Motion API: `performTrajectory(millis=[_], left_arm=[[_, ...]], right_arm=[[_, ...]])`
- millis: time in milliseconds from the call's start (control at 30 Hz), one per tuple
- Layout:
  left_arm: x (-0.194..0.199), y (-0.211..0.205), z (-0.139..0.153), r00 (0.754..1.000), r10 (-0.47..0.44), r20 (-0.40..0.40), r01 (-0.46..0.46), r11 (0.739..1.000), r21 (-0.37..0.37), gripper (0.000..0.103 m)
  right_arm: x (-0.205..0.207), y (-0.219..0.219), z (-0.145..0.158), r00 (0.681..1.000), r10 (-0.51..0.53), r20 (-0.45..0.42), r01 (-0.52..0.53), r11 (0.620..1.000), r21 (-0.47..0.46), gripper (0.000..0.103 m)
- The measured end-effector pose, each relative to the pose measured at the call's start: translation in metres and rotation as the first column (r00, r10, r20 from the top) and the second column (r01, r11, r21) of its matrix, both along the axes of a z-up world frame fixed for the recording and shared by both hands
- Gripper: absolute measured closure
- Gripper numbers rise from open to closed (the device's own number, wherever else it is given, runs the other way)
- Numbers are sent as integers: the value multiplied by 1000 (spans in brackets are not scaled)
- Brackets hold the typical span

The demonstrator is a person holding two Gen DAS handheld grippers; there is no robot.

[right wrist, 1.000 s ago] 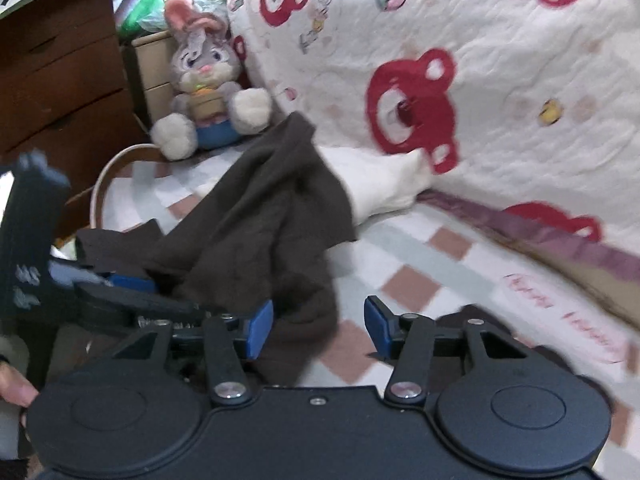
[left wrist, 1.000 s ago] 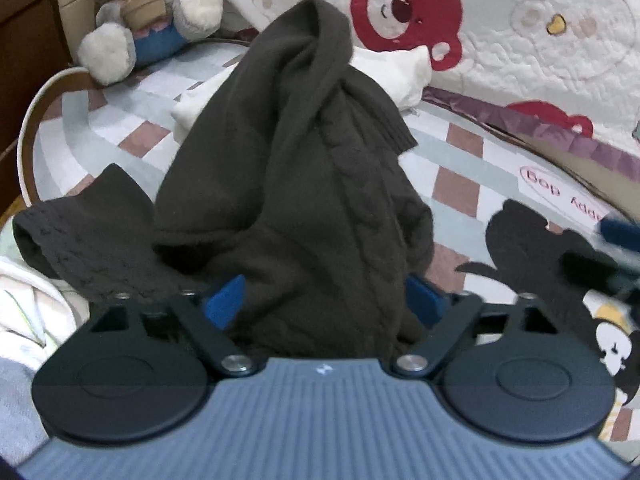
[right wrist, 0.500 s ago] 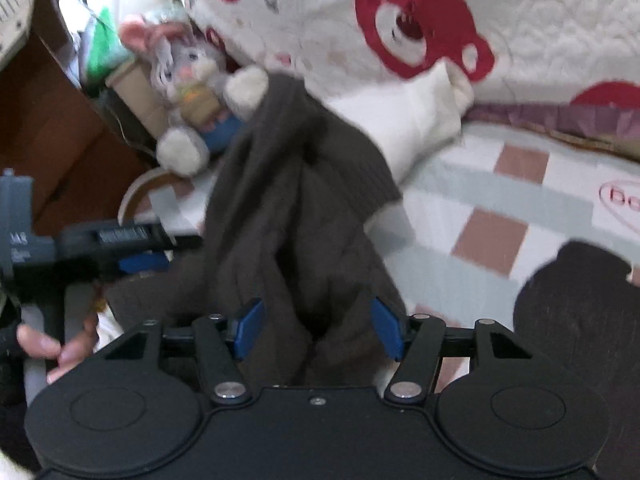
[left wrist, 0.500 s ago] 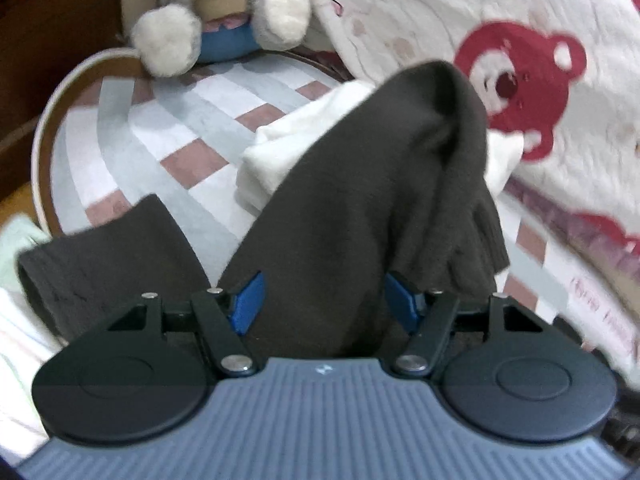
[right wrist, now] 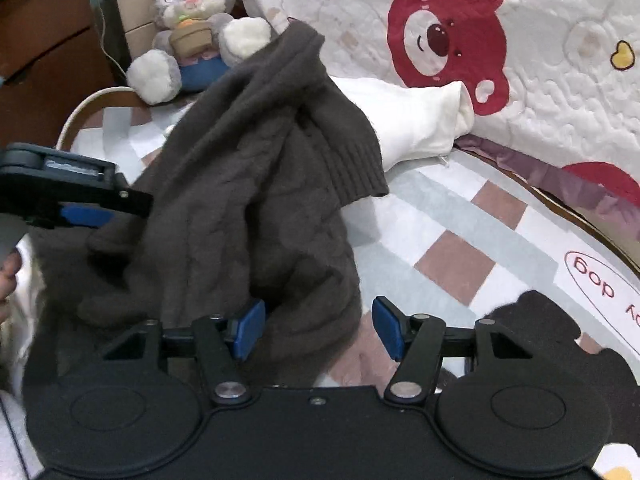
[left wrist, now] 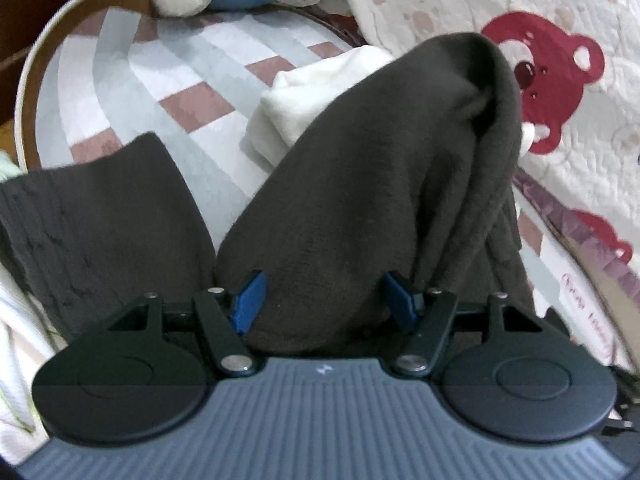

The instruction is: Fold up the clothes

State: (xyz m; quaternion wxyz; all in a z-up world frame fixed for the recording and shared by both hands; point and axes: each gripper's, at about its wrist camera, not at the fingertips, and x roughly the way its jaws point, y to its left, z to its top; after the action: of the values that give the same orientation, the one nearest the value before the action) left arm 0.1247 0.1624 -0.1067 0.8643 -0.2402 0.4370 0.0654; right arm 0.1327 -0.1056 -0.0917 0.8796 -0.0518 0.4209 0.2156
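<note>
A bed with a checked sheet (right wrist: 460,240) of grey, white and dusty-pink squares fills both views, its curved wooden edge (left wrist: 24,92) at the left. Along the far side lies a white quilt (right wrist: 540,92) printed with red bears. Dark wooden furniture (right wrist: 44,40) stands behind the bed corner, where a plush rabbit (right wrist: 192,28) sits. A white pillow (right wrist: 416,120) lies against the quilt. The dark brown cable-knit sweater (right wrist: 256,200) is heaped in the middle of the sheet, one ribbed end draped toward the pillow. The left gripper (left wrist: 324,300) has its blue fingers (left wrist: 250,300) spread wide with sweater bulk between them; whether they press it I cannot tell. The right gripper (right wrist: 316,328) is wide open, sweater fabric at its left finger only.
</note>
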Motion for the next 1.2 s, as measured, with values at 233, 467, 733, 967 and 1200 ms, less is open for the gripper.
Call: performTrajectory(millis=[233, 467, 733, 967, 1200], left_arm=[[11, -4, -16, 999, -14, -33, 14, 1000, 0, 38], [23, 4, -36, 997, 63, -49, -68, 991, -114, 14], [12, -22, -21, 1000, -10, 20, 10, 1000, 10, 93], [5, -32, -25, 982, -169, 79, 186, 928, -322, 103], [-6, -76, 13, 938, -297, 179, 319, 941, -110, 103]], right_arm=[[44, -40, -56, 930, -170, -326, 269, 920, 285, 38], [36, -18, -41, 972, -118, -203, 163, 961, 222, 82], [10, 12, -12, 997, 7, 74, -1, 997, -80, 88], [-18, -1, 16, 964, -19, 267, 70, 981, -182, 90], [-34, -47, 35, 922, -120, 368, 204, 959, -198, 90]])
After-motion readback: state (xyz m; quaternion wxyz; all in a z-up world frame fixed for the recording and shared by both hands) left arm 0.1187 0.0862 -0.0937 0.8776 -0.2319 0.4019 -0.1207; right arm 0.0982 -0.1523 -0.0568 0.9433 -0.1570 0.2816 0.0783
